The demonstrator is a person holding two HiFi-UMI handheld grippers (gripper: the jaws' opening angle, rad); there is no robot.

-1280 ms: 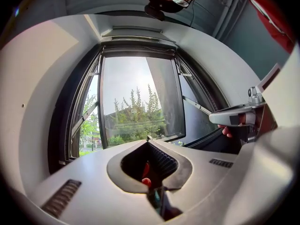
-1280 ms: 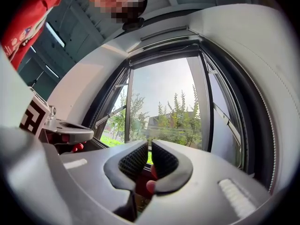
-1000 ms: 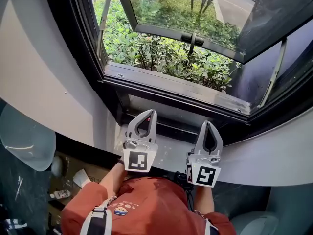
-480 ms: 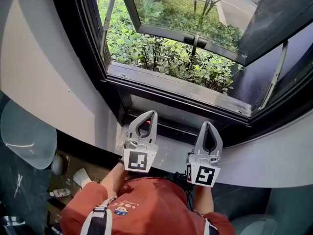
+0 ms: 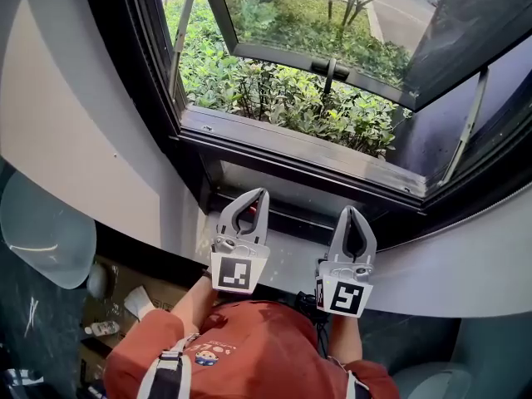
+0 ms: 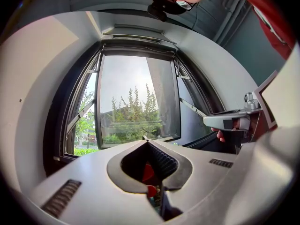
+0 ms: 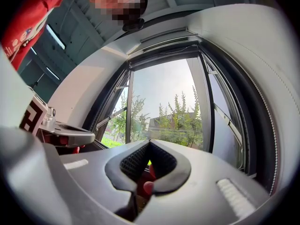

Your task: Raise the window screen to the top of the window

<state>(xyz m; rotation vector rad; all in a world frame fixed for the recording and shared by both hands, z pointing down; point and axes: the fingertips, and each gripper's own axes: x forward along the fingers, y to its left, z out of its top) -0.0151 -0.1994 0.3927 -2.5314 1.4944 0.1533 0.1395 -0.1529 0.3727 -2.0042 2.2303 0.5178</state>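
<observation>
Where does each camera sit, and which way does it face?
Head view: on the person's head, looking steeply down at the open window; shows left gripper, right gripper, red shirt.
Left gripper view: on that gripper, looking along its shut jaws at the window; right gripper at right edge.
Right gripper view: likewise, jaws shut; left gripper at left edge, red sleeve above.
Shared: both gripper views frame the same window and trees.

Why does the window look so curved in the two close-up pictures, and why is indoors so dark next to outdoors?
Left gripper view: a wide-angle lens bows the window frame and leaves black corners. Right gripper view: the same bulge, with the right tool looming large at the bottom. Head view: straighter lines; daylight floods the shrubs outside, while the room is dim.
</observation>
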